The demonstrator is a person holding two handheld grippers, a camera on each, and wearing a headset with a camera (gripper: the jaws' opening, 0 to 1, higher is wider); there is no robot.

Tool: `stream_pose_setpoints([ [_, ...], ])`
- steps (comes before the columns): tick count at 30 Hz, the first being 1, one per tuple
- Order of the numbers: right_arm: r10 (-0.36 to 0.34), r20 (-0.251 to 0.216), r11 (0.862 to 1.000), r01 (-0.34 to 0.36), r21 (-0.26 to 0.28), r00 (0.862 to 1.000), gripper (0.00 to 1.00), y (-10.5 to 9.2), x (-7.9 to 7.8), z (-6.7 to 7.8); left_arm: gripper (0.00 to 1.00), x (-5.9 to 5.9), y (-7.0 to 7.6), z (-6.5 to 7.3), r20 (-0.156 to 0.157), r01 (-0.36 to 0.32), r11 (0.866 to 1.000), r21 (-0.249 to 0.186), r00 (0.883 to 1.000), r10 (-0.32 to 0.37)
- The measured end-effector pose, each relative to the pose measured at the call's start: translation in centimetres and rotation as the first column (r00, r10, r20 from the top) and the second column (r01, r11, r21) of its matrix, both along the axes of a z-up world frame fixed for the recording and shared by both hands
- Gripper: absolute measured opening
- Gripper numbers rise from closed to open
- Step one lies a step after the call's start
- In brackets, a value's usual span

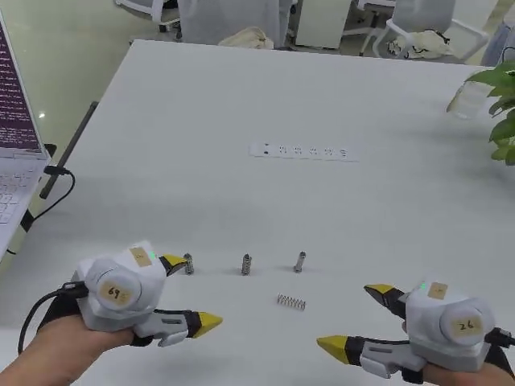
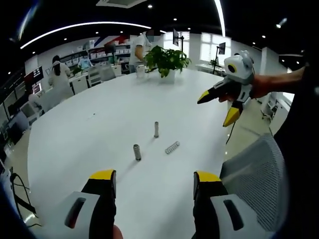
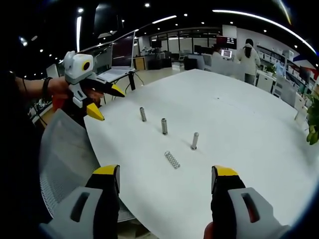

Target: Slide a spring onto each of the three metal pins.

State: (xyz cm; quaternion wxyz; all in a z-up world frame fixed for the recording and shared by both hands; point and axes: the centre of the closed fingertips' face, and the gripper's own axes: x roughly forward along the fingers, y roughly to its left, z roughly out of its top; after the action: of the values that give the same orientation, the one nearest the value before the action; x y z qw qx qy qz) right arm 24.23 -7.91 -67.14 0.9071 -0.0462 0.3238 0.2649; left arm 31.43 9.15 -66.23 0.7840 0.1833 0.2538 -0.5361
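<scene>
Your left hand-held gripper (image 1: 191, 292) is open and holds nothing, its yellow-tipped jaws spread wide. Your right hand-held gripper (image 1: 355, 318) is open and empty too.

The loose spring (image 1: 291, 302) lies flat on the white counter (image 1: 241, 96), touching neither hand-held gripper. It sits between the two: the left one is off to the spring's left and the right one off to its right and slightly nearer you. In the right gripper view the spring (image 3: 172, 159) lies ahead of the open jaws, roughly centred in the gap and clear of the tips. In the left gripper view it (image 2: 172, 147) also lies ahead of the tips, toward the right jaw.

Just beyond the spring, three pins stand upright in a row. The right pin (image 1: 299, 261) is the one closest behind the spring, and its shaft looks smooth and bare. The middle pin (image 1: 246, 264) stands beyond the spring and to its left and shows coils around it. The left pin (image 1: 188, 264) is farthest left of the spring, also coiled, and stands just beside the upper jaw tip of your left hand-held gripper.

Well beyond the spring, a power strip (image 1: 303, 151) lies across the counter. Far to the spring's left is a laptop (image 1: 12, 145), and far to its right a plant (image 1: 499, 104).
</scene>
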Motion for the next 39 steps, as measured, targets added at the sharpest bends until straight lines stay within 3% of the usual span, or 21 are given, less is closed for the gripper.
stream_pose_setpoints([
  [5, -0.014, 0.001, 1.0, 0.014, 0.001, 1.0, 0.73, -0.5, -0.2, 0.2, 0.58, -0.2, -1.7, -0.5, -0.004, 0.047, 0.999, 0.005, 0.999, -0.047],
  [17, -0.035, -0.008, 0.999, 0.035, 0.001, 0.999, 0.72, -1.3, -1.0, 0.3, 0.55, -1.3, -5.2, -3.0, -0.031, 0.167, 0.985, 0.038, 0.986, -0.166],
  [39, -0.012, -0.031, 1.0, 0.012, 0.002, 0.999, 0.71, -0.8, -0.9, -0.2, 0.48, -1.1, -8.9, -6.3, -0.076, 0.229, 0.972, 0.05, 0.971, -0.225],
])
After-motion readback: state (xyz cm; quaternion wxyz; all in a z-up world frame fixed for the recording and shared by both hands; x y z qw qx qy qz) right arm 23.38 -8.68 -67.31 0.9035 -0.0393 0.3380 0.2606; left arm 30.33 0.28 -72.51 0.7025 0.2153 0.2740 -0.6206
